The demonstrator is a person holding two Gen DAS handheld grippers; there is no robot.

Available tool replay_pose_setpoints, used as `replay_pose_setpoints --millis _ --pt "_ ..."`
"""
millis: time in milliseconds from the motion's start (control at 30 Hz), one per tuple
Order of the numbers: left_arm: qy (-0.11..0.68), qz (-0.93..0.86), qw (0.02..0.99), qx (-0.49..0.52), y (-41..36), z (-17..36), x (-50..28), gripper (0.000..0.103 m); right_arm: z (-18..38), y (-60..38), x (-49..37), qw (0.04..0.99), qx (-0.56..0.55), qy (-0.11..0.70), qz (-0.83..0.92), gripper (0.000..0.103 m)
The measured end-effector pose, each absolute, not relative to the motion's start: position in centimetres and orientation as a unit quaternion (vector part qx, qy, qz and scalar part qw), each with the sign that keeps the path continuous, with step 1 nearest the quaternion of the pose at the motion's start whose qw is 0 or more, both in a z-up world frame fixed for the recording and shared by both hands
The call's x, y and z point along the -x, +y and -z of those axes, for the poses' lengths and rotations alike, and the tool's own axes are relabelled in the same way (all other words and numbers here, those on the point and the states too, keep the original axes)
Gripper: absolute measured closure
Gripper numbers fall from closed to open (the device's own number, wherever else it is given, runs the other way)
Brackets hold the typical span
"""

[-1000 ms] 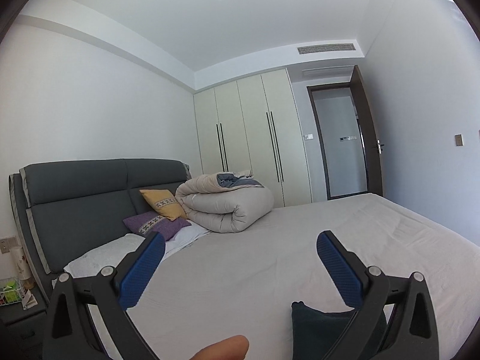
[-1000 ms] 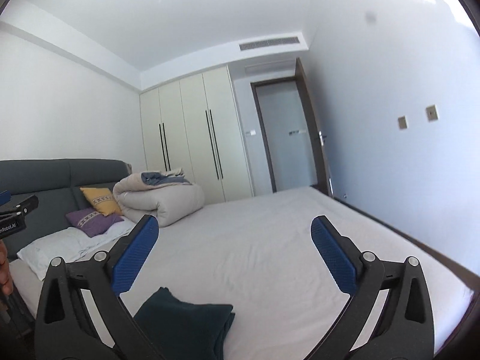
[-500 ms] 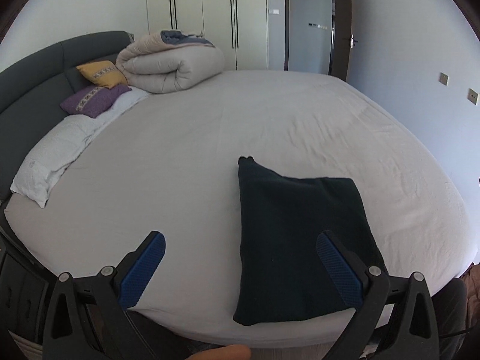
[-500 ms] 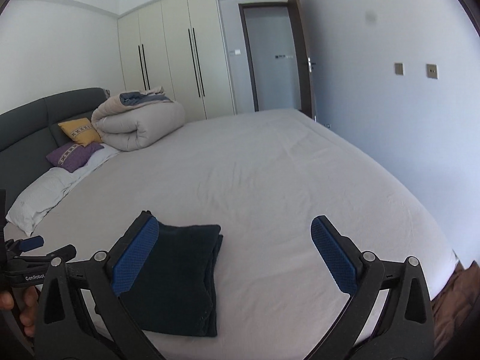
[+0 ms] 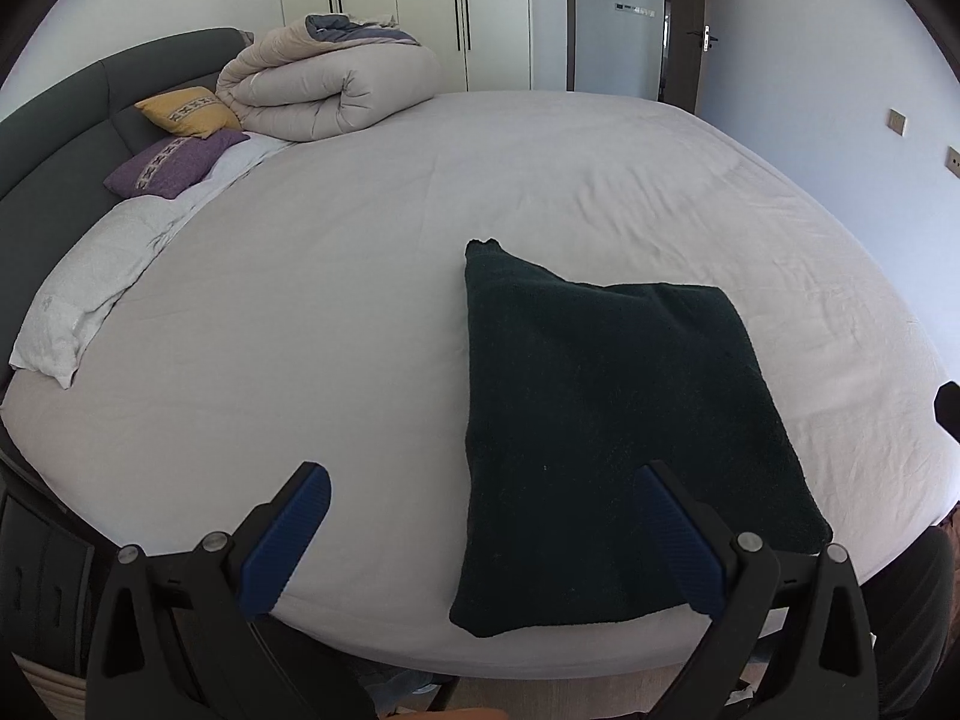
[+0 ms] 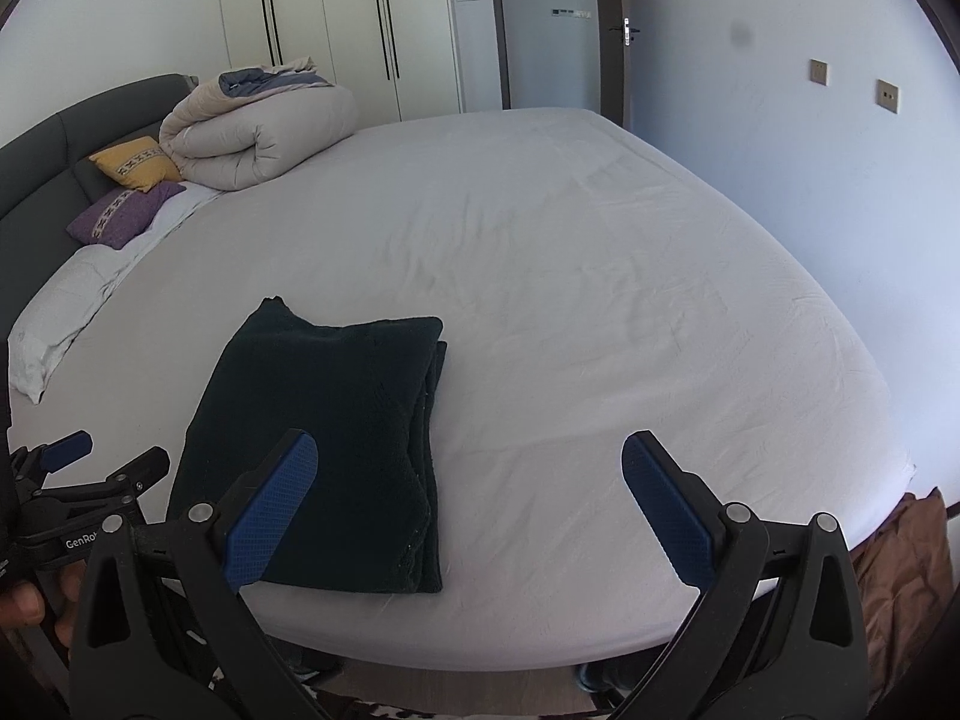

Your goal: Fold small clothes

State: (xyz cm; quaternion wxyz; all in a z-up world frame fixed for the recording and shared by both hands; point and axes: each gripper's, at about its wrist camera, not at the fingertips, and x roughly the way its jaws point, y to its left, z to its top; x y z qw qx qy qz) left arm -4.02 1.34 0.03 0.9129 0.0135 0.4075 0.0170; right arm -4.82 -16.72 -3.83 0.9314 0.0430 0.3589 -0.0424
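A dark, folded piece of clothing (image 5: 612, 414) lies flat near the front edge of the bed (image 5: 360, 300); it also shows in the right wrist view (image 6: 336, 438) with stacked layers along its right side. My left gripper (image 5: 480, 534) is open and empty, held above the bed's front edge, its right finger over the cloth. My right gripper (image 6: 468, 504) is open and empty, its left finger over the cloth's near end. The left gripper also shows at the left edge of the right wrist view (image 6: 90, 456).
A rolled beige duvet (image 5: 324, 90), a yellow cushion (image 5: 186, 111), a purple cushion (image 5: 171, 162) and a white pillow (image 5: 90, 294) lie at the grey headboard end. Wardrobes and an open door stand behind. A brown cloth (image 6: 900, 552) lies on the floor at right.
Both cameras have tilted down from the ceiling and far wall to the bed, bringing the folded cloth into full view. Both grippers stay open.
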Motion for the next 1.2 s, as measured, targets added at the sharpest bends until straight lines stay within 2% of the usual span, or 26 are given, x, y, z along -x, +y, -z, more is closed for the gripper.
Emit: replay_pose_setpoints --millis 233,1200 --pt "0.418 -0.014 0.908 -0.005 1.7 0.6 3.7 0.0 6.0 -15.2 3.7 0.924 -0.033 0.379 0.031 0.0" --pt "0.424 -0.015 0.905 -0.003 1.5 1.3 3.8 0.0 6.2 -15.4 4.1 0.919 -0.036 0.393 0.03 0.0"
